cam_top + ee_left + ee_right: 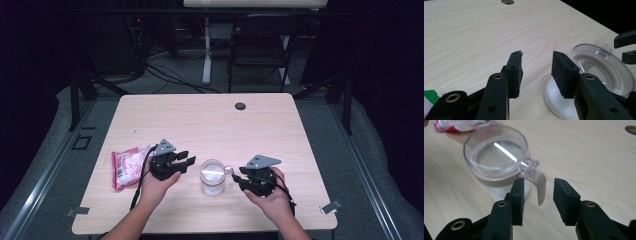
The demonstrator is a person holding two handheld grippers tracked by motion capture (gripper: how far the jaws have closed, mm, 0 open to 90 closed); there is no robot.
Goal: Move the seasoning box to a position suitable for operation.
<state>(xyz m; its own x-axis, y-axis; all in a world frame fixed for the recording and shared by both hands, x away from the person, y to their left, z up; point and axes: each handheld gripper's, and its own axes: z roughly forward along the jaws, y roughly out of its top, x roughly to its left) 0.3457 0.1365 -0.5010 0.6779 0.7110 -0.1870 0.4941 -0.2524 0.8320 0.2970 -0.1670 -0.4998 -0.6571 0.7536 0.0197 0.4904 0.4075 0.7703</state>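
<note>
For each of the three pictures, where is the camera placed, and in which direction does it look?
High view: above the person's side, looking forward and down at the table; forearms, left gripper and right gripper show.
Left gripper view: on the left gripper, facing across the table; its open jaws show.
Right gripper view: on the right gripper, facing the cup's handle; open jaws show.
Shared: the clear cup appears in all three.

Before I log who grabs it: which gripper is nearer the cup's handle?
Right. The right gripper is open with the cup's handle just ahead of its jaws. The left gripper is open on the cup's opposite side, away from the handle.
</note>
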